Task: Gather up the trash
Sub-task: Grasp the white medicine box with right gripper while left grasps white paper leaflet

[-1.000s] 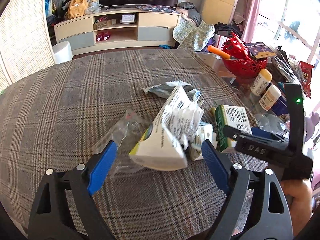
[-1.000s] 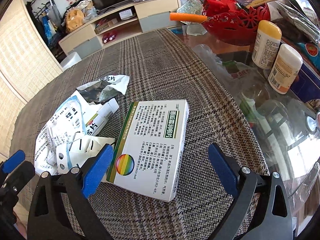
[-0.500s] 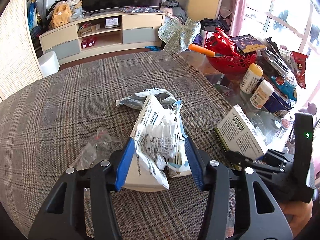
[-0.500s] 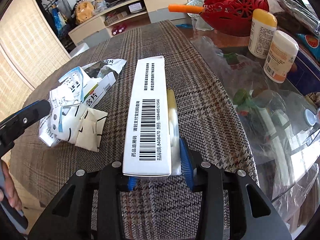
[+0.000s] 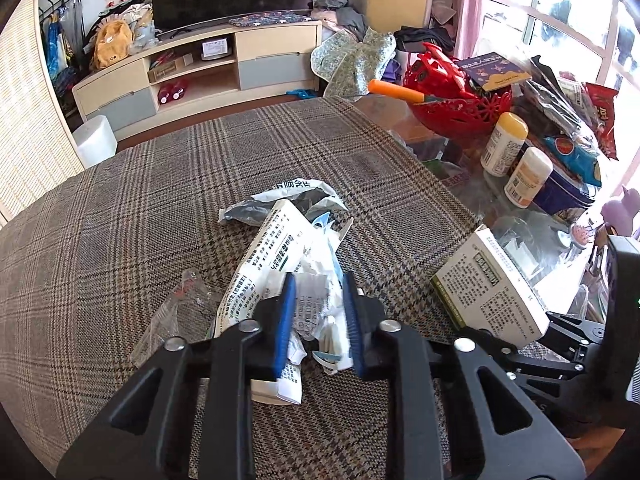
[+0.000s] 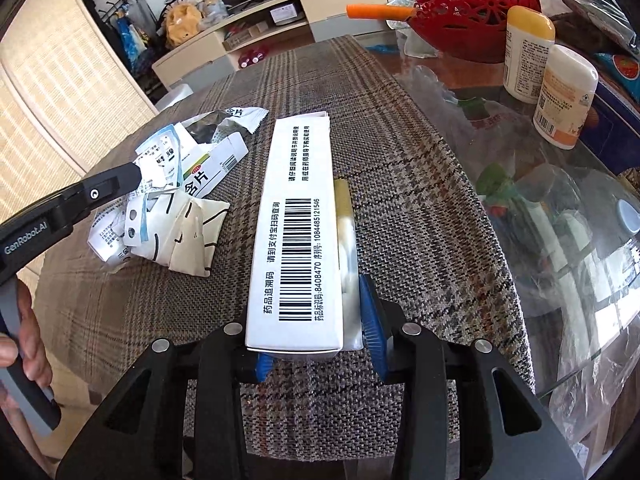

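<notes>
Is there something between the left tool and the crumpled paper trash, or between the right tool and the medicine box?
Nothing visible. The left tool is closing with the crumpled paper trash between its jaws; the right tool already clamps the medicine box.

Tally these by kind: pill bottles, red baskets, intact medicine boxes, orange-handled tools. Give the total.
White plastic pill bottles: 2
Red openwork plastic basket: 1
Intact white cardboard medicine box: 1
Orange-handled tool: 1
Total: 5

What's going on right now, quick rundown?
Left gripper closing on crumpled wrappers. Right gripper clamped on white box. Foil pouch and clear plastic left on cloth. Nothing blocking.
</notes>
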`<act>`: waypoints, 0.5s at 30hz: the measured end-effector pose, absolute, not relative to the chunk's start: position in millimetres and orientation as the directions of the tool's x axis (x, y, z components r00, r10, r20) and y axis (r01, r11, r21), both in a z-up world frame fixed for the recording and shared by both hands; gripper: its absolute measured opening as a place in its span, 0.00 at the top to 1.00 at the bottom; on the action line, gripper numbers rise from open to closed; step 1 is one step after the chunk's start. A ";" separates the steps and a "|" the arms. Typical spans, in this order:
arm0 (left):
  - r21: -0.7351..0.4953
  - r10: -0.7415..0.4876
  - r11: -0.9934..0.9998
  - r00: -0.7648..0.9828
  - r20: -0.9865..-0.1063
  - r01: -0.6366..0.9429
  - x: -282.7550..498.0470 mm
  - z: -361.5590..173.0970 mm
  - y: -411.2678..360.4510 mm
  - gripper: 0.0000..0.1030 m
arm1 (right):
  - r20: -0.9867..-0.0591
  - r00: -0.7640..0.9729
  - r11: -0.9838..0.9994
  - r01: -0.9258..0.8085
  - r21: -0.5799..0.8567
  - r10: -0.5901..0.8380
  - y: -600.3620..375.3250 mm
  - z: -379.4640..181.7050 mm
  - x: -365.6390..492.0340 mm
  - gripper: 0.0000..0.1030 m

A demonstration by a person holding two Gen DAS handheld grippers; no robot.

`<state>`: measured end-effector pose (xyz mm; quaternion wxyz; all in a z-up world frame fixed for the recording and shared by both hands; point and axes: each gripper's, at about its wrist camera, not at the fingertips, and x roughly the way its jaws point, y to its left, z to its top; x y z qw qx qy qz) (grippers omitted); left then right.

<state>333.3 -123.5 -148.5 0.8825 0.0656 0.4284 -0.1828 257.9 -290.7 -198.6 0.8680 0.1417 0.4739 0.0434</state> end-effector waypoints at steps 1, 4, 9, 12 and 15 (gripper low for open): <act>-0.038 -0.262 0.926 0.568 -0.780 0.376 334.5 -149.2 -123.7 0.89 | -0.810 0.548 0.956 0.058 0.288 0.210 -290.8 -198.2 257.9 0.63; -0.036 -0.264 0.923 0.561 -0.785 0.384 335.3 -149.3 -124.9 0.99 | -0.809 0.548 0.956 0.057 0.288 0.211 -291.7 -197.8 257.7 0.63; -0.031 -0.258 0.925 0.566 -0.783 0.378 328.9 -146.0 -122.6 0.99 | -0.799 0.562 0.954 0.051 0.294 0.216 -291.1 -190.3 252.2 0.63; -0.031 -0.262 0.927 0.585 -0.767 0.375 319.0 -135.0 -118.3 0.99 | -0.791 0.573 0.958 0.035 0.286 0.215 -288.0 -180.3 246.6 0.63; -0.036 -0.272 0.928 0.611 -0.744 0.370 304.0 -115.8 -113.0 0.99 | -0.779 0.587 0.958 0.020 0.285 0.219 -284.2 -167.0 236.6 0.63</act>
